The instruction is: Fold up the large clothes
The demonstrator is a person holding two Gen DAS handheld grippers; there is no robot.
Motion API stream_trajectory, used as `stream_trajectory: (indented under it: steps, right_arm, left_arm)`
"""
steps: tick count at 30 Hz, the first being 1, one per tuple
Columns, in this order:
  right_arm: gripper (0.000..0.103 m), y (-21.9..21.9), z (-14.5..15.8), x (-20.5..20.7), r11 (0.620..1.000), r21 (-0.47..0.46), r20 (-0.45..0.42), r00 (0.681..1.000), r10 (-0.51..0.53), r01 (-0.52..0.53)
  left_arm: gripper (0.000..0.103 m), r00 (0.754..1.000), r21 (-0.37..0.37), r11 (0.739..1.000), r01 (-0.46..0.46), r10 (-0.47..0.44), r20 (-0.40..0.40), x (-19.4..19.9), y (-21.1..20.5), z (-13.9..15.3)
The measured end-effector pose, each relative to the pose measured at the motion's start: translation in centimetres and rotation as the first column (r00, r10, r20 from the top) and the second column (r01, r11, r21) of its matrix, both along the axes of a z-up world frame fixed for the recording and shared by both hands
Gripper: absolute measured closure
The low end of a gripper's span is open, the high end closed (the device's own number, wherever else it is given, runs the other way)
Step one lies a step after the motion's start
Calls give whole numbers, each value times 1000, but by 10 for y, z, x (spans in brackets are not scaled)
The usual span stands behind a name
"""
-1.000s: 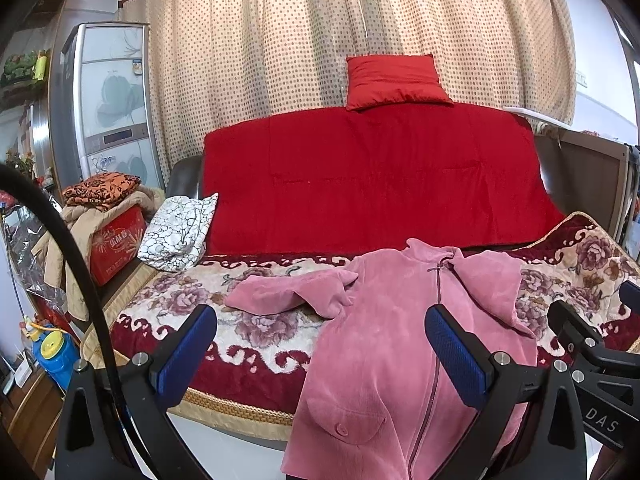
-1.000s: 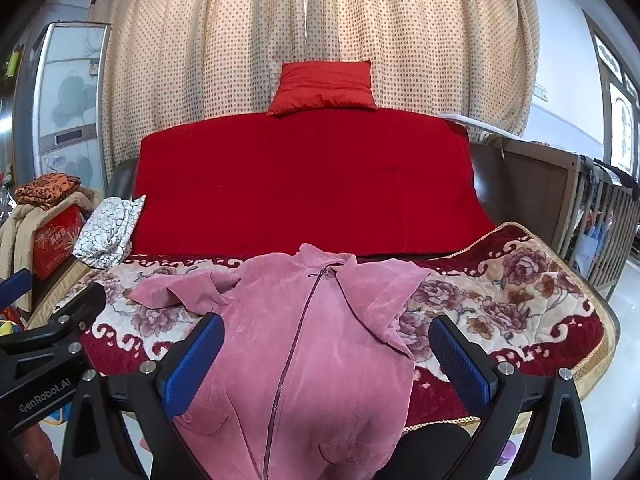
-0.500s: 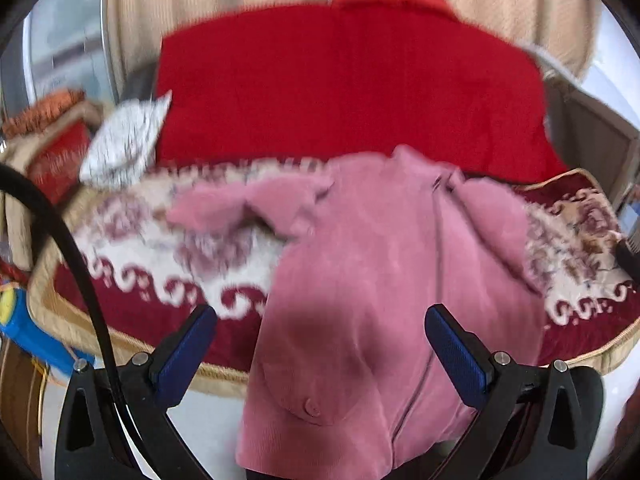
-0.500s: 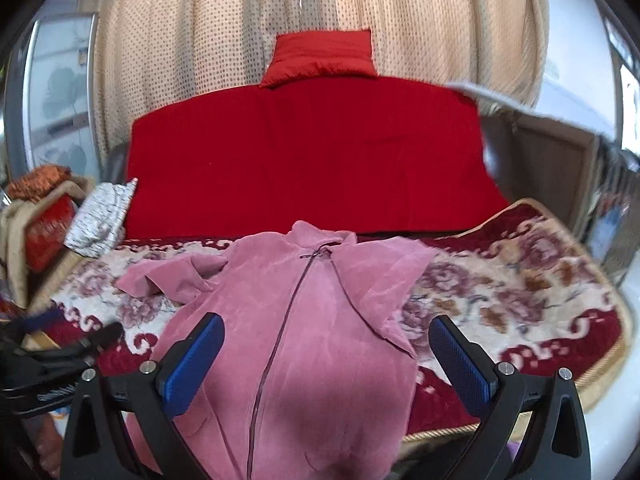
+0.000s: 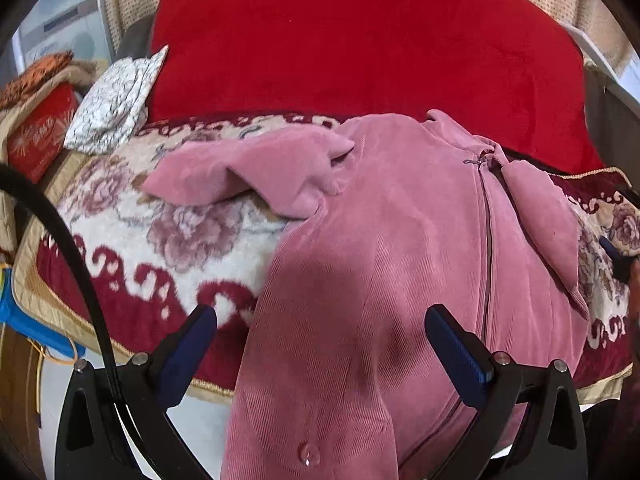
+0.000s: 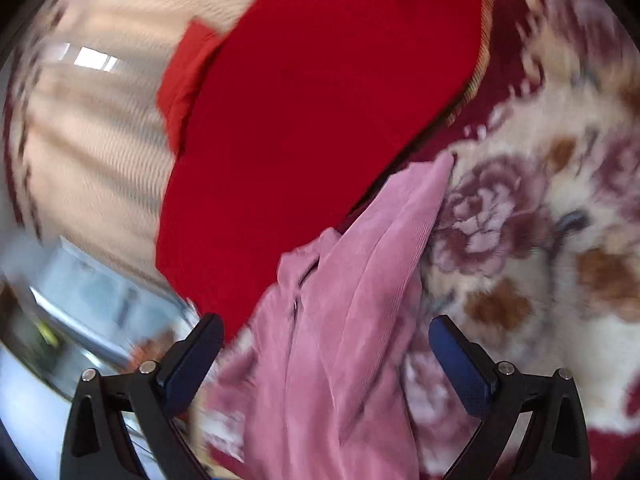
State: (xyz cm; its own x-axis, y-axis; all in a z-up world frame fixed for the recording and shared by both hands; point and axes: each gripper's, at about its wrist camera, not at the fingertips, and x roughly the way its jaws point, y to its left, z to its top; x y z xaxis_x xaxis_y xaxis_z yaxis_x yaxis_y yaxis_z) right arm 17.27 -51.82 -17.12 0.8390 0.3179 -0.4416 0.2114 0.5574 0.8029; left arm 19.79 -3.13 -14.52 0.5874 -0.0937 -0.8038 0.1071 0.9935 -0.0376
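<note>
**Both grippers spread wide over a pink jacket, nothing gripped yet**

The pink jacket [image 5: 380, 264] lies zipped, front up, on the floral blanket [image 5: 192, 232] covering a sofa, its hem hanging over the front edge. One sleeve [image 5: 256, 172] sprawls sideways across the blanket; the other [image 5: 548, 224] is folded in over the chest. The left gripper [image 5: 320, 352] hovers above the lower body of the jacket, fingers released and empty. The right gripper [image 6: 324, 360], tilted and caught in motion blur, points at the folded sleeve near the collar, fingers likewise spread with nothing between them.

The step in hand looks like the first grasp. It would go best if each gripper pinched a single layer at an edge or seam, not the thick ribbed middle, and if the sprawling sleeve were brought in to match the other before folding the body. The overhanging hem may drag the garment off.

Behind stand a red backrest cover [image 5: 360, 40], a patterned pillow [image 5: 116, 96] and dotted curtains [image 6: 92, 128].
</note>
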Motion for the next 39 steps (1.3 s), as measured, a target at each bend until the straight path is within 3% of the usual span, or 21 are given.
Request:
stream_trajectory:
  steps: [6,10,13,17,22,25,29,32,39]
  right_arm:
    - [9,-32,-34,64,994,77,-98,993,-71,78]
    - [24,-53,-62,98,989,87,-149,983,-109,123]
    - [37,-61,-66,117,990,69,-143,983,-114,125]
    - [66,-64,-83,136,994,58,-163,983,-85,96]
    - [78,-53,-78,145,996,29,-117,990,-85,89]
    - [82,-36,-55,143,998,-17,-17,998,-66,66]
    - [83,-13,-39,142,1000,2,69,998,7,-7]
    - [83,10,-37,144,993,86,99,992,78,-86]
    - [83,105,-42,148,947,132,115,954,278,-292]
  left_arm:
    - [0,998,47,997,57,-57,11,16,-21,3]
    - [0,996,65,994,83,-85,24,21,-32,6]
    - [0,994,98,990,102,-106,32,24,-38,6]
    - [0,993,114,987,110,-113,25,26,-39,3]
    - [0,994,118,988,104,-108,31,23,-38,1]
    - [0,993,113,987,111,-115,33,17,-37,-2]
    - [0,992,113,986,118,-124,39,10,-35,-3]
    - [0,993,113,989,98,-105,57,7,-26,0]
    - [0,995,94,996,12,-21,98,1,10,9]
